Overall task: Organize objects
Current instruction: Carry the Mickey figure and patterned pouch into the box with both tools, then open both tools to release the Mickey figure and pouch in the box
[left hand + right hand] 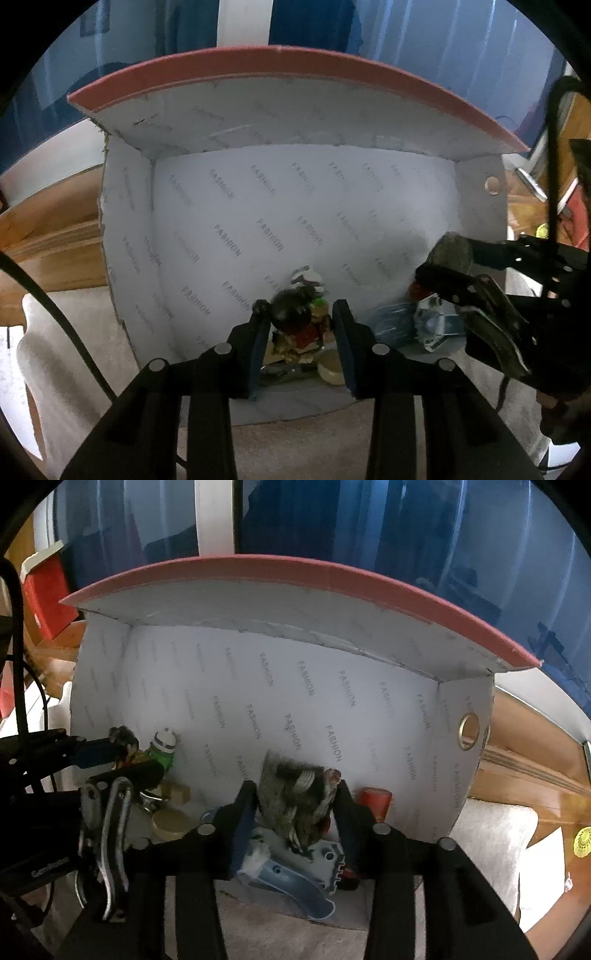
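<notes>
2 items being lowered into box (pixel 306 206): figurine (pixel 295 325) loosely between left gripper (pixel 301 343) pads, grey bundle (pixel 295 805) being gripped by right gripper (pixel 295 819). Next: release, retract.

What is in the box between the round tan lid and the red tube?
In the right wrist view, the tan lid lies left and the red tube right. Between them sit the grey fuzzy toy, between the right gripper's fingers, and a pale blue plastic piece.

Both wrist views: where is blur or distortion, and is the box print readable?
Left wrist view: box edges bow from fisheye; "FASHION" print readable, the figurine is blurred. Right wrist view: same bowing, print sharp, the furry toy slightly soft.
</notes>
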`<state>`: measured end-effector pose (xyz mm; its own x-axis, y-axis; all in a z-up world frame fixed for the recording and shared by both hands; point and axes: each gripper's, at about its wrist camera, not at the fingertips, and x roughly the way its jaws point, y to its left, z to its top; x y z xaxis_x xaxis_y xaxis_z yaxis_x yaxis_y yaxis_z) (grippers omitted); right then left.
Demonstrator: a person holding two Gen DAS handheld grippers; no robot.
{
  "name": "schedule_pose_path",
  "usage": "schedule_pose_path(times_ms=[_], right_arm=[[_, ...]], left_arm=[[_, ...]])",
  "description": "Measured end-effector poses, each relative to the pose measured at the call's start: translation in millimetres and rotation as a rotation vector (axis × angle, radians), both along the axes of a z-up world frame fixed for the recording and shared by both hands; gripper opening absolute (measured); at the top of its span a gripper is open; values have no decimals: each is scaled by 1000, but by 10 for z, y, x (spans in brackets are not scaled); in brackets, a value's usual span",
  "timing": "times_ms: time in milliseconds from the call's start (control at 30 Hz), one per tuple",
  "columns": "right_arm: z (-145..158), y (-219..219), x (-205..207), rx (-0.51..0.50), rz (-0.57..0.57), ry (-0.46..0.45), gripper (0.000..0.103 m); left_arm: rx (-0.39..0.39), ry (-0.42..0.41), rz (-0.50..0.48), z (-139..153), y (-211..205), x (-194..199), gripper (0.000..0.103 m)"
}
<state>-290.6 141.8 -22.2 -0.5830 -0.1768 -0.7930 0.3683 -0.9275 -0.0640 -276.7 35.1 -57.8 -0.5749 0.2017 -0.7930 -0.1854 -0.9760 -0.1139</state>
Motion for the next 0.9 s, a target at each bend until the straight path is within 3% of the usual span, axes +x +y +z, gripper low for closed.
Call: schedule_pose_path(times_ms=[33,100,167,500,700,900], right_arm=[[12,4,10,-3,1,11,55],[41,16,27,-13,4,27,70],[76,33,43,-20,3,39,75],[322,164,440,-30,-44,81,75],[513,435,846,-56,-60,110,75],[704,372,1134,-73,-42,164,75]], left_arm=[[-9,0,10,1,-6,3,51],[-8,9,18,20,-25,22,60],[-13,23,25,56,-42,48,62],[-26,68,56,299,-161,425,68],[-40,129,52,574,-202,811,71],[-50,200,43,895,-116,1153,72]])
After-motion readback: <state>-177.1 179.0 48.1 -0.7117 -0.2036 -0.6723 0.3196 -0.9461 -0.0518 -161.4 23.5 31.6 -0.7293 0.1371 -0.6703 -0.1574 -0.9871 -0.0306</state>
